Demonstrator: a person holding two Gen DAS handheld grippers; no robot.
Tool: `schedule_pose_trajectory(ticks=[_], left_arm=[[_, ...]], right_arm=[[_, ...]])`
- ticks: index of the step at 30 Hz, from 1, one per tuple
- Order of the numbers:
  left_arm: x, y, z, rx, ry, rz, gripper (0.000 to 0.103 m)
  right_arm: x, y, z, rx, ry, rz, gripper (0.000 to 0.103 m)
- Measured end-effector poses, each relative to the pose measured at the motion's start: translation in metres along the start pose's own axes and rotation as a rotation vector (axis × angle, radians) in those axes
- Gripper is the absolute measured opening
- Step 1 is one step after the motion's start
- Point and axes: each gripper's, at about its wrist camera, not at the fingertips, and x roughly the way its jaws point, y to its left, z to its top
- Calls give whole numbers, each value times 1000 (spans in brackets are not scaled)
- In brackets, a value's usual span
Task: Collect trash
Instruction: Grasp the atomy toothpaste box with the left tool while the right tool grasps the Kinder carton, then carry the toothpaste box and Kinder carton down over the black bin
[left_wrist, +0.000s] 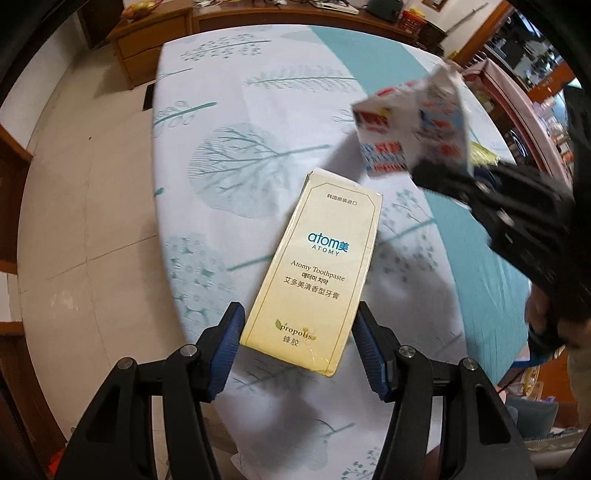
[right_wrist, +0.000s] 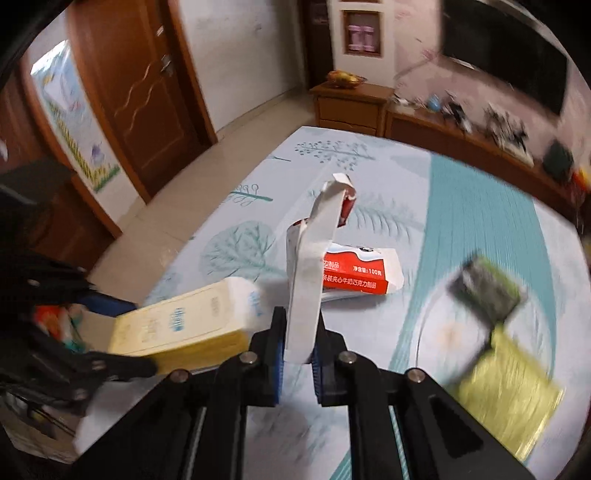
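Observation:
My left gripper (left_wrist: 299, 347) is shut on a cream toothpaste box (left_wrist: 317, 269), its blue pads pressing both long sides. The right wrist view shows that box (right_wrist: 184, 325) held above the table's near left corner by the left gripper (right_wrist: 136, 336). My right gripper (right_wrist: 299, 354) is shut on a flattened white and red carton (right_wrist: 306, 295), which stands up edge-on between the pads with a red printed panel jutting right. In the left wrist view that carton (left_wrist: 413, 125) hangs in the air at the upper right, above the right gripper (left_wrist: 424, 173).
A table with a white and teal tree-print cloth (left_wrist: 258, 110) fills both views. A yellow-green packet (right_wrist: 506, 373) and a dark green item (right_wrist: 487, 291) lie blurred on its right side. Tiled floor, a wooden door and low wooden cabinets (right_wrist: 351, 103) surround it.

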Motion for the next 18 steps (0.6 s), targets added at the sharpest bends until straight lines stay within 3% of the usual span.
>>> schedule_pose_trajectory(ticks=[8,18], left_arm=[[-5,-59,-21,78,18,5,57],[-24,-178,-79,126,-38,22,55]], right_arm=[[-75,-13,-71,268,-47,94,11],[-159,-38,-167,404,-104,152,11]])
